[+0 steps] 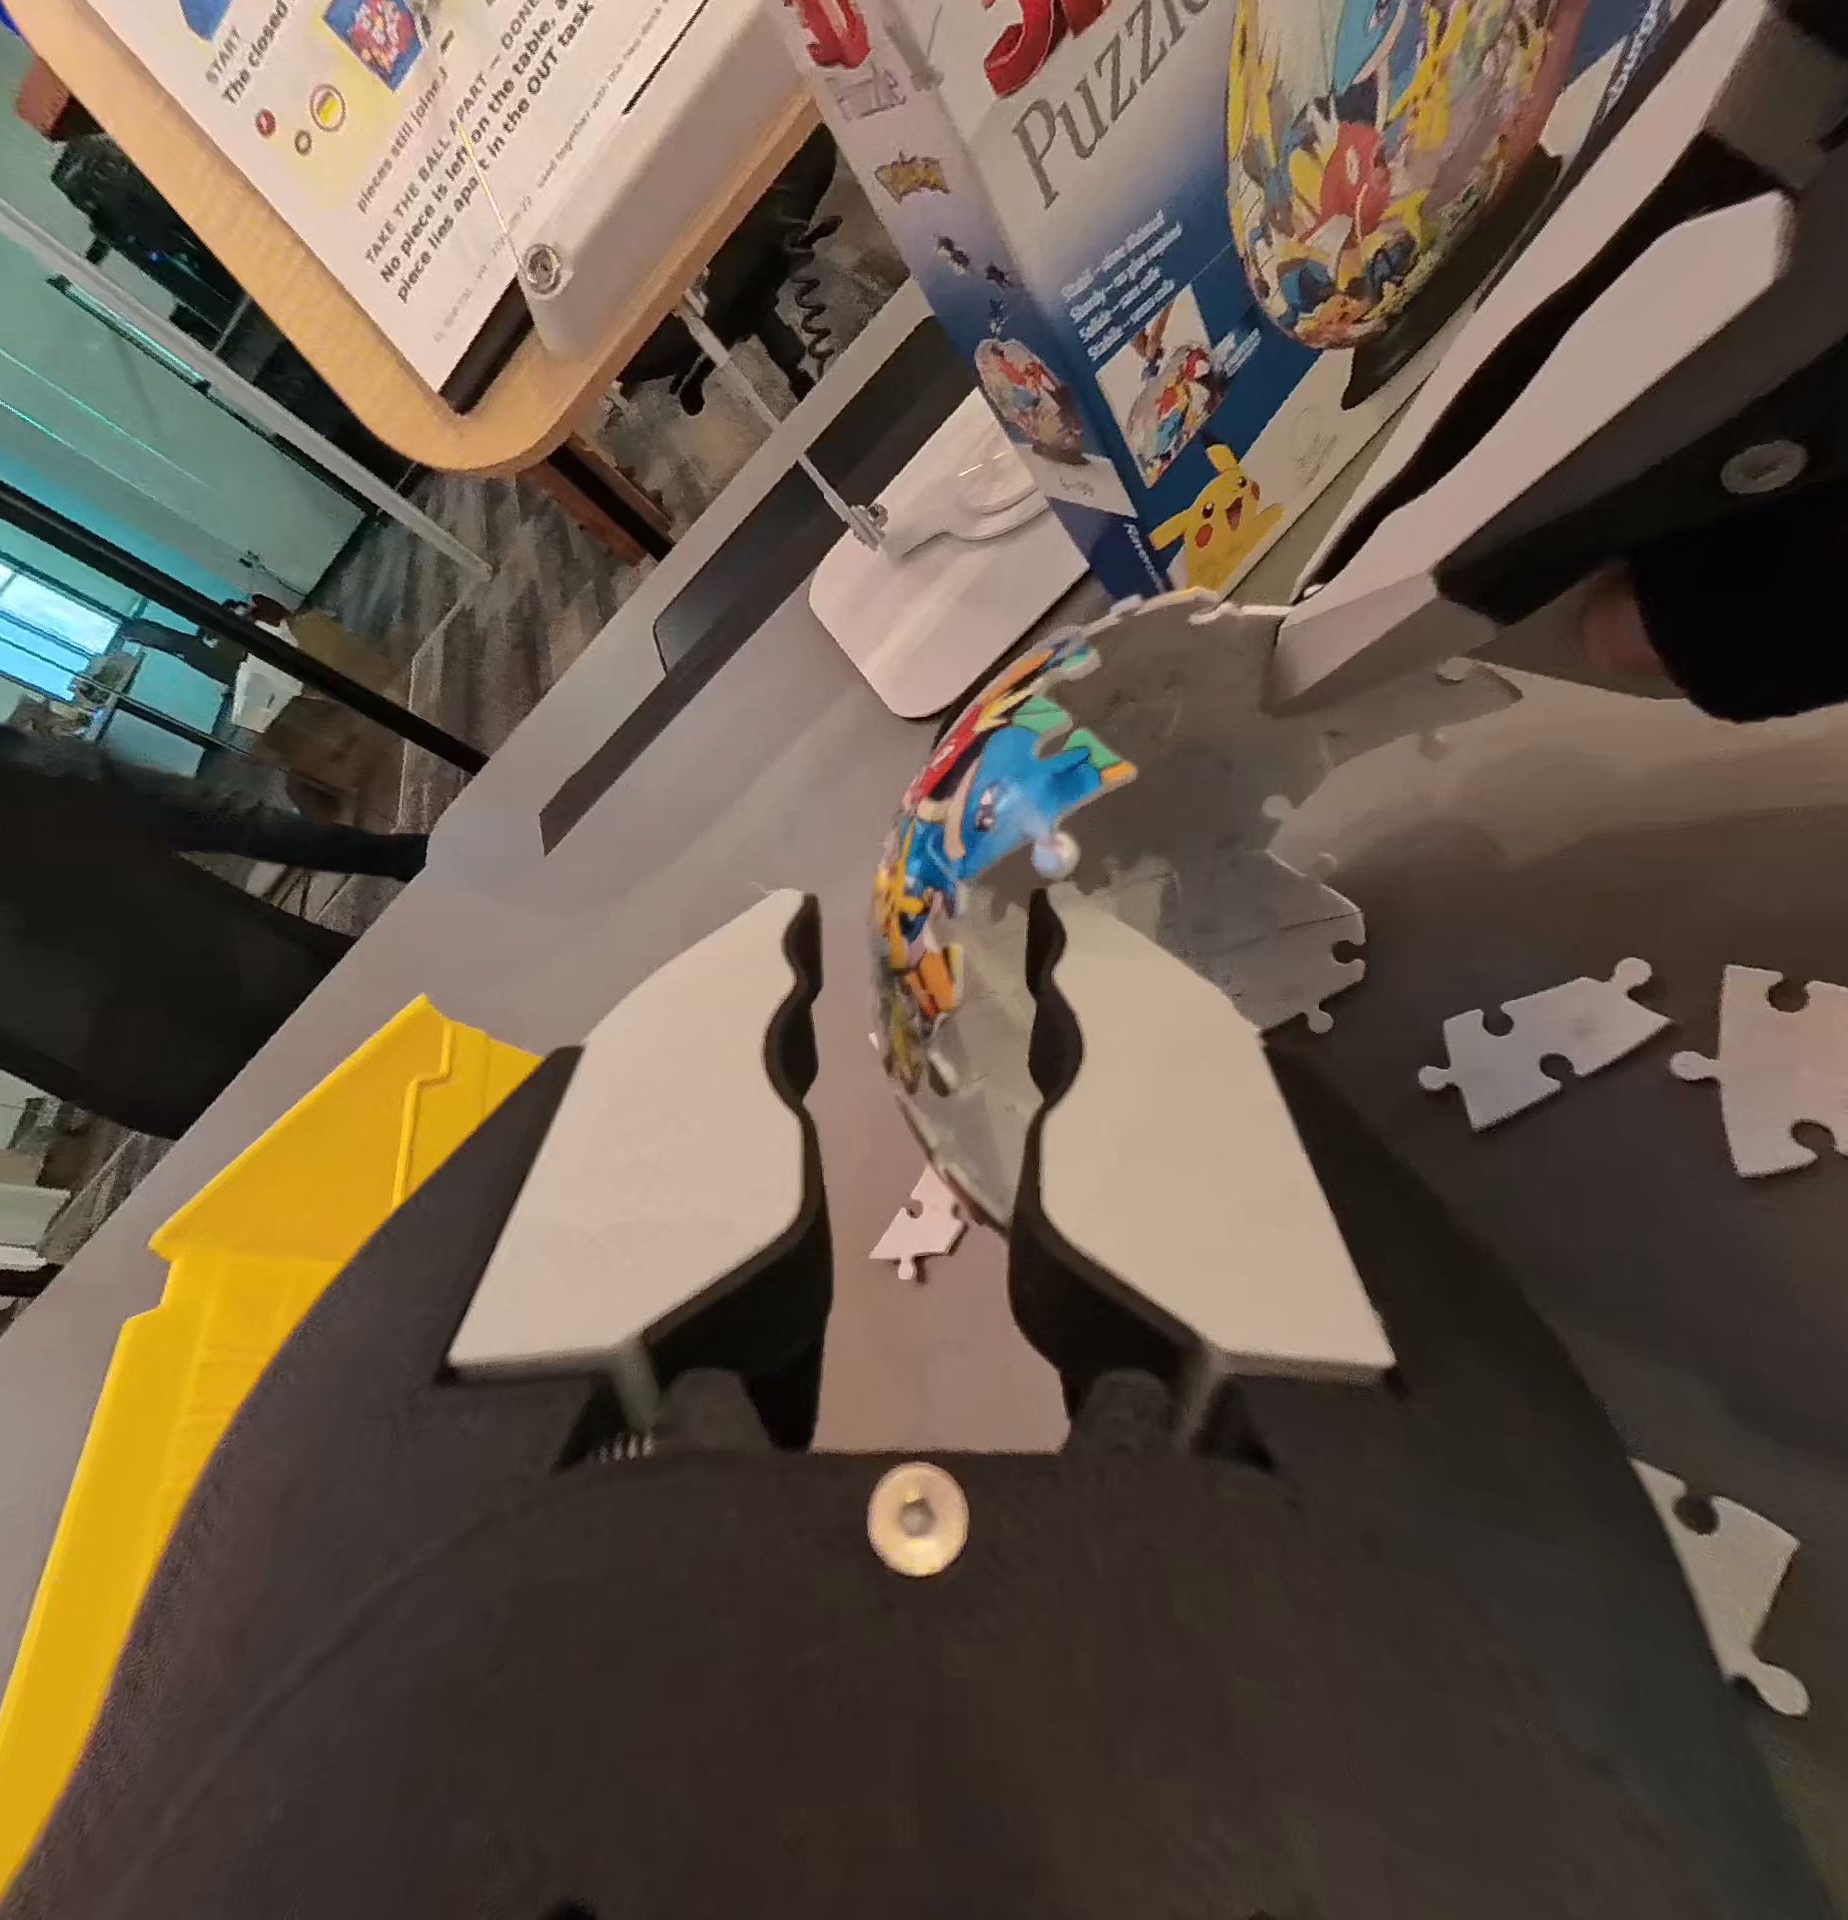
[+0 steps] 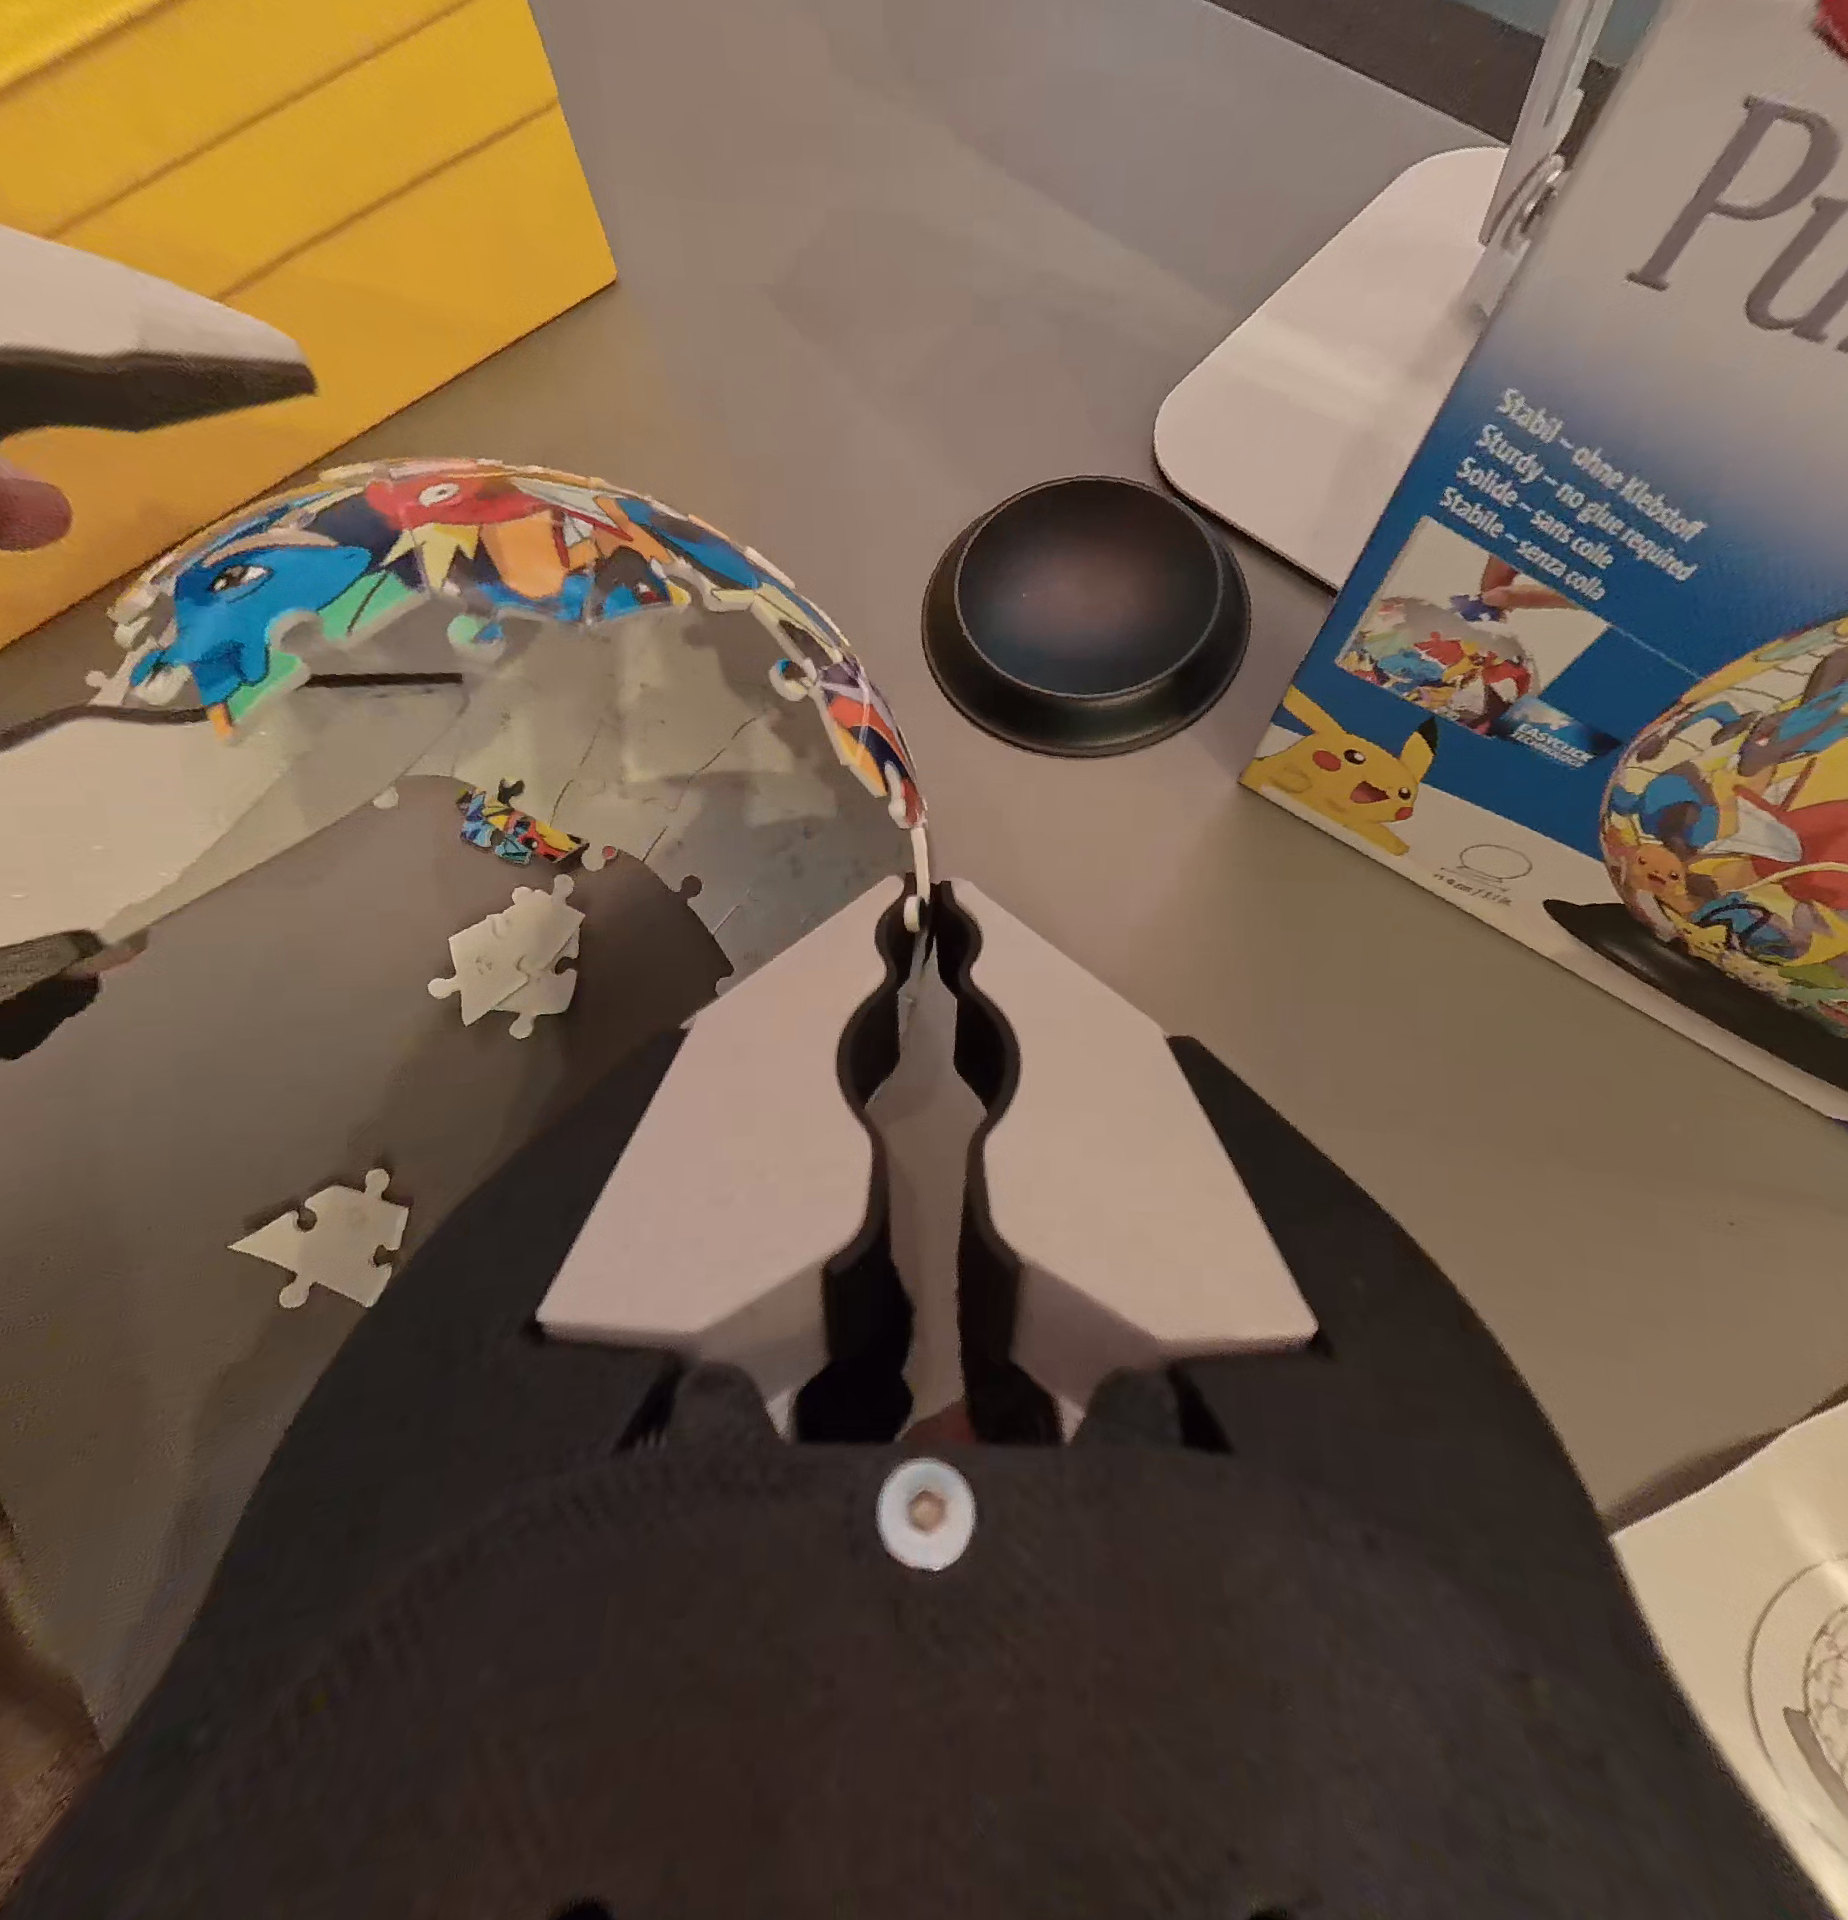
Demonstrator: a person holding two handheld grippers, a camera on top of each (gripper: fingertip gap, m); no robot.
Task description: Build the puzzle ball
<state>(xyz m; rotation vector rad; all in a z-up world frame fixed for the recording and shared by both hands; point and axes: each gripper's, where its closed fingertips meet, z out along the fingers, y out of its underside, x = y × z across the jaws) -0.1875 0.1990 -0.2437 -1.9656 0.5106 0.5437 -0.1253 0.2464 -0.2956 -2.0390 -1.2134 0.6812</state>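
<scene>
Two hand-held grippers worked: right (image 2: 925, 914) pinched the shell (image 2: 546, 623) rim, left (image 1: 925, 935) spread; I'd support gently.

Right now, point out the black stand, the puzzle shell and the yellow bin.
black stand (image 2: 1086, 608): right wrist view, centre of its dished top.
puzzle shell (image 2: 546, 551): right wrist view, printed outer surface near the top of the dome.
yellow bin (image 2: 307, 208): right wrist view, its side wall.

The half-built puzzle ball (image 2: 504, 582) is bright cartoon blue, red, orange and yellow outside, plain silver-grey inside. Loose pieces (image 2: 328, 1252) lie grey side up on the grey bench (image 2: 899, 260), by a yellow bin (image 2: 276, 208), a black stand (image 2: 1086, 613) and a blue-and-white box (image 2: 1522, 520).
</scene>
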